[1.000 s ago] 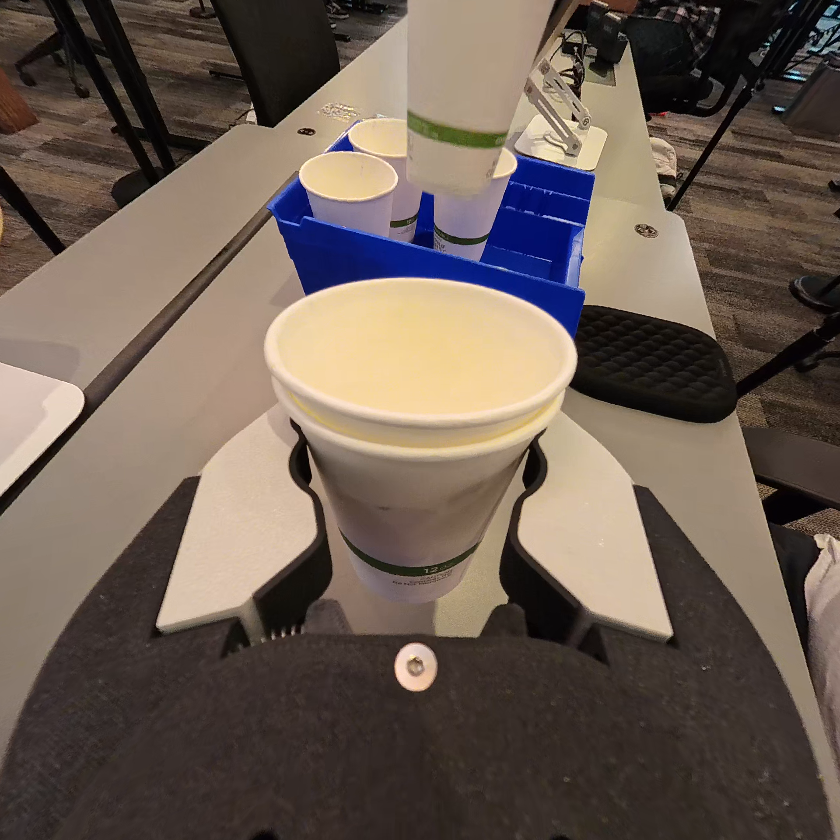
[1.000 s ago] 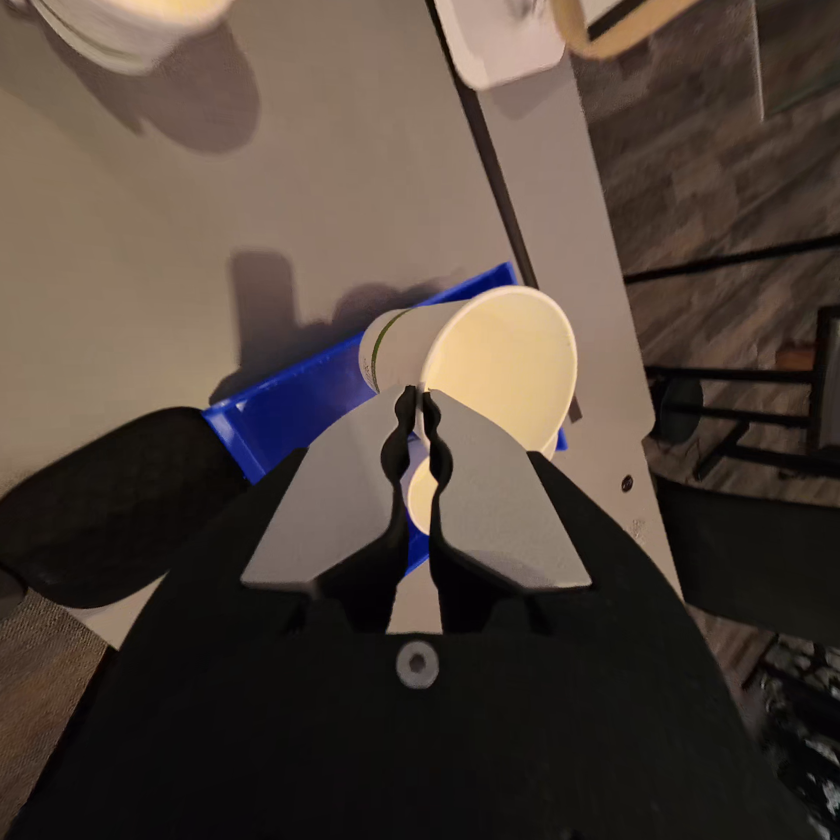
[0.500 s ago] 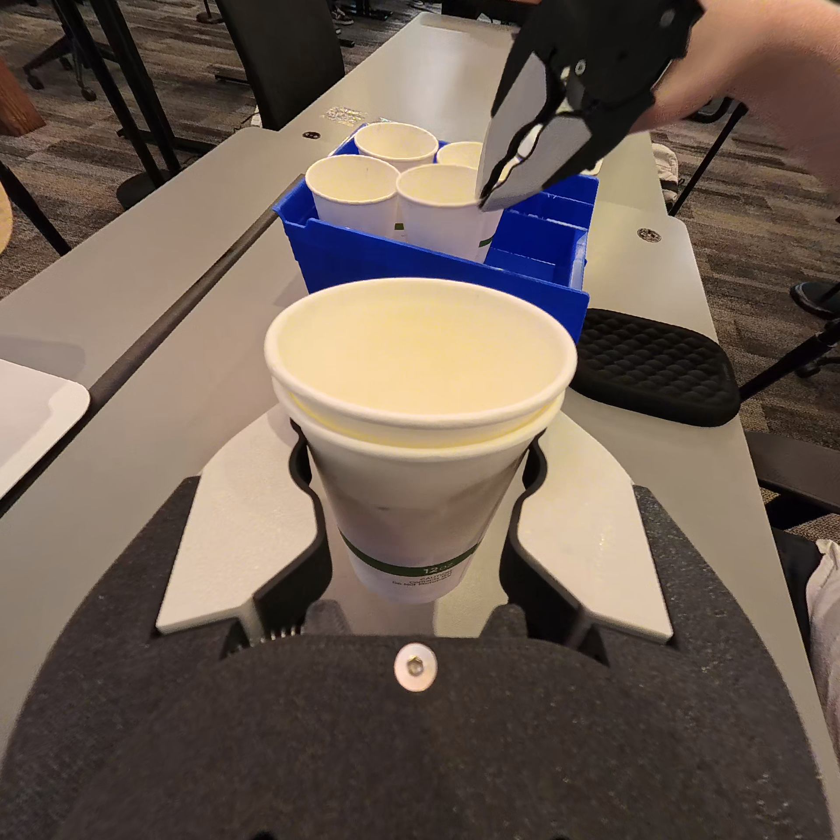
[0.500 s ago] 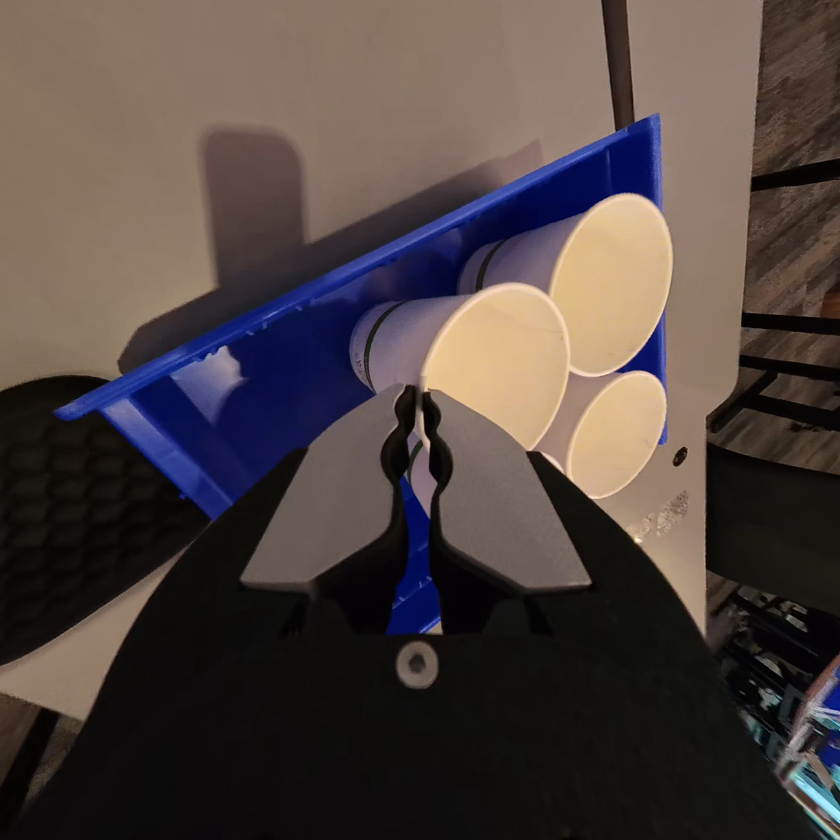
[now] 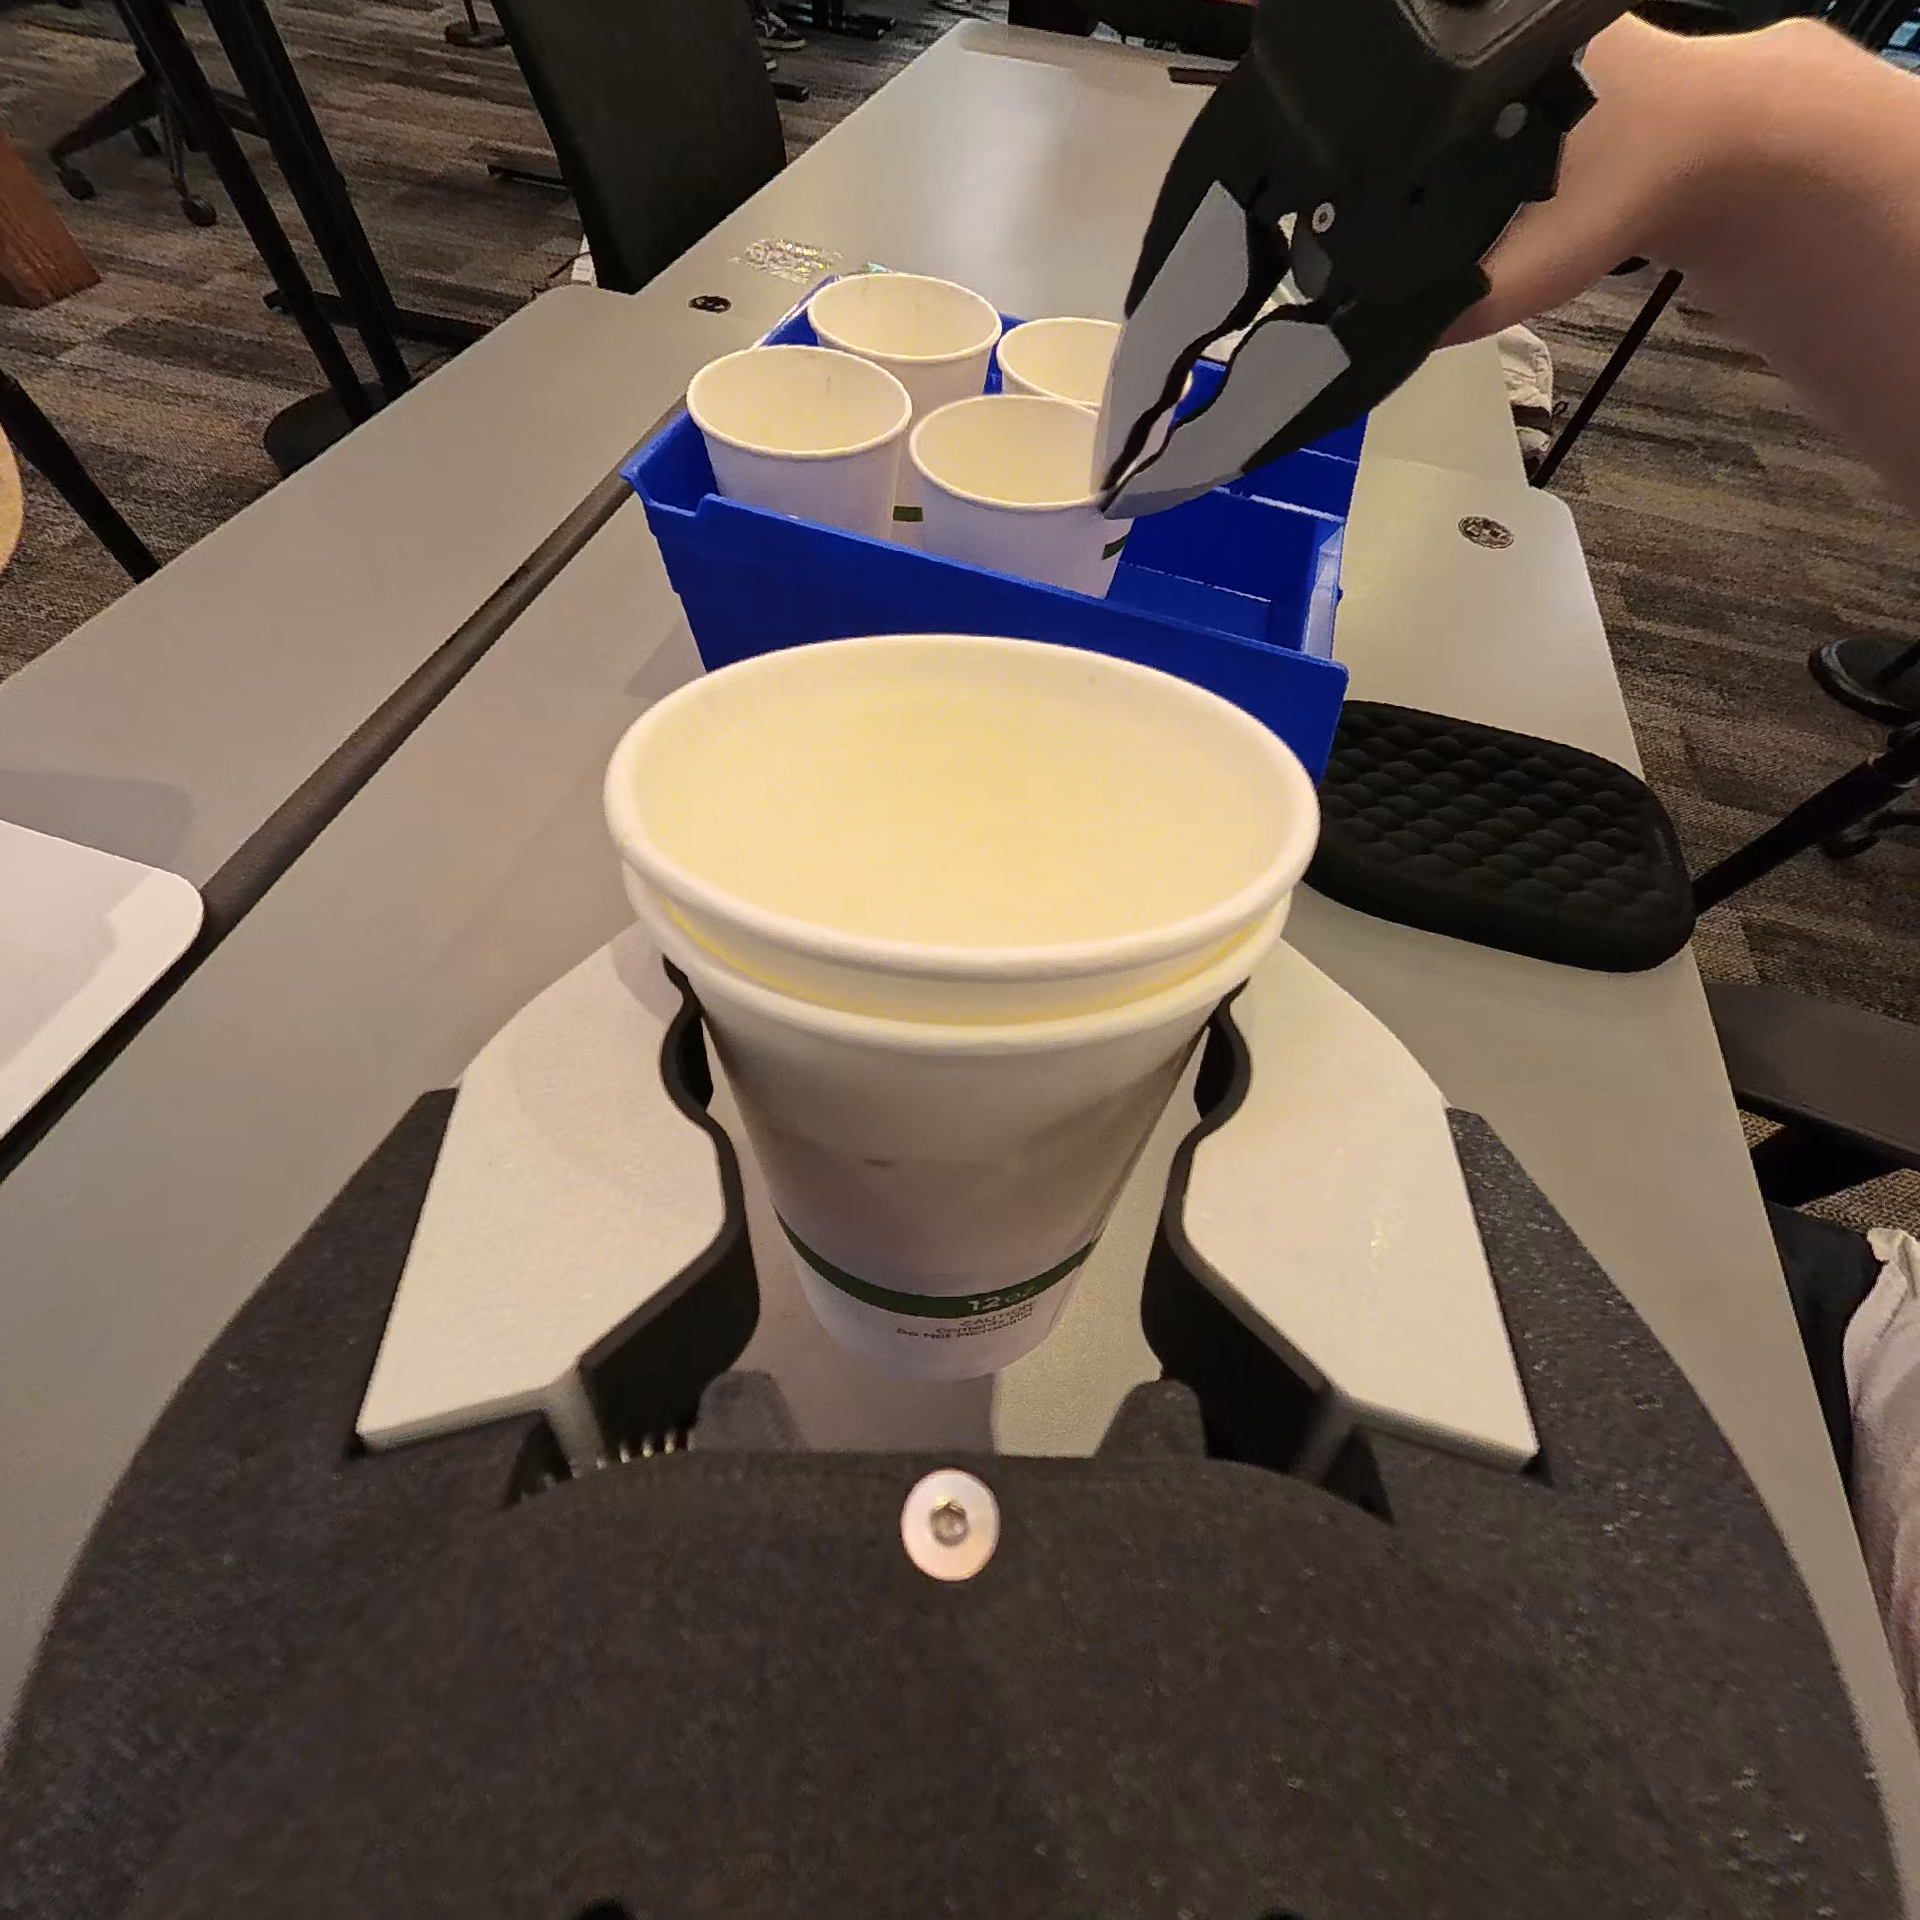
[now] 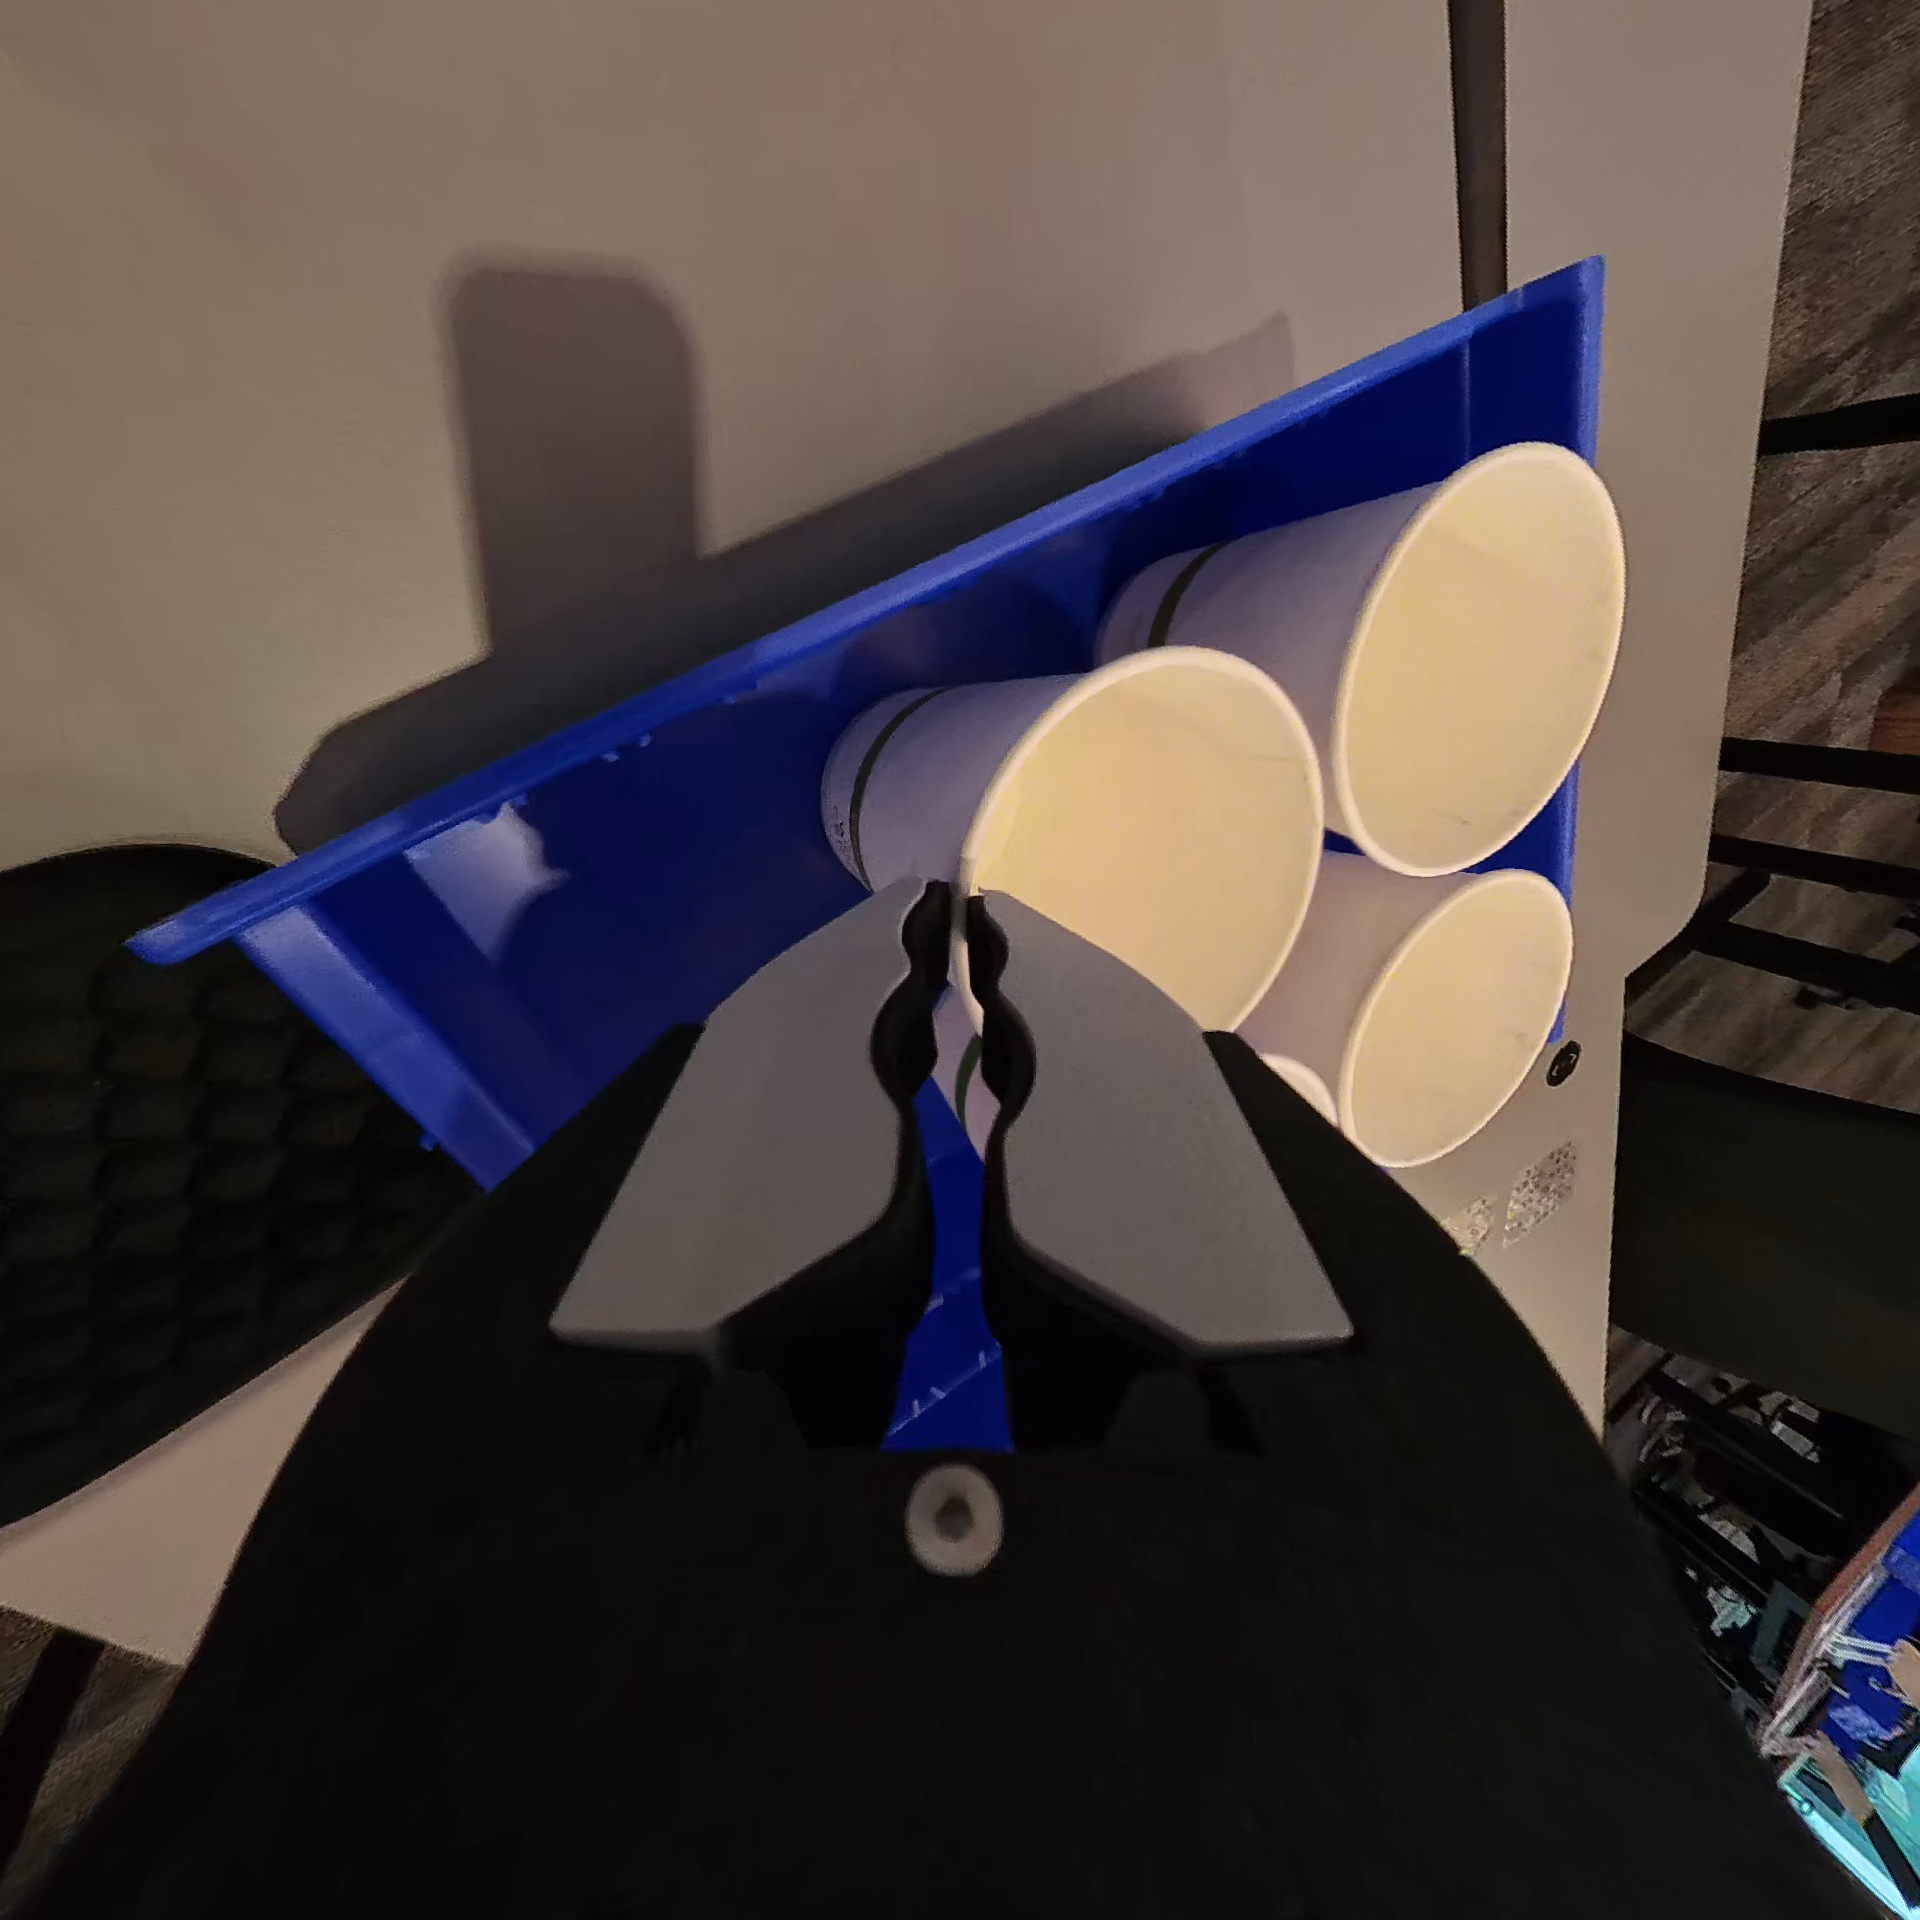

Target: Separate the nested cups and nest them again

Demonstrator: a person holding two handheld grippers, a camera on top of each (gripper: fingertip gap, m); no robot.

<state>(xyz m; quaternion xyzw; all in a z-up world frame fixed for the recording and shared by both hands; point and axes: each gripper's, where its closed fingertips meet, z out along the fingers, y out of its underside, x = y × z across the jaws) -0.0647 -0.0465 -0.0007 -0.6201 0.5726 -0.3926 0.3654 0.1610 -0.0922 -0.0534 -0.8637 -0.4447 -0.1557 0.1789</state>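
Observation:
My left gripper [image 5: 956, 1003] is shut on a stack of two nested white paper cups [image 5: 951, 935] and holds it upright above the grey table [image 5: 343, 935]. Beyond it, a blue bin [image 5: 935, 613] holds several single white cups, among them ones at the front left [image 5: 800, 416] and the back [image 5: 904, 317]. My right gripper [image 6: 951, 899] is shut on the rim of the front right cup [image 6: 1143, 821], which stands in the bin [image 6: 623, 831] beside the others. The right gripper also shows in the left wrist view [image 5: 1117, 494], held by a hand, pinching that cup [image 5: 997, 468].
A black textured pad [image 5: 1486, 831] lies right of the bin and also shows in the right wrist view [image 6: 156, 1143]. A white tray corner [image 5: 73, 935] sits at the left. Chairs and stands surround the table.
My right gripper has brought its cup down from above the bin and set it among the other cups, still pinching its rim. My left gripper and its nested stack have not moved.

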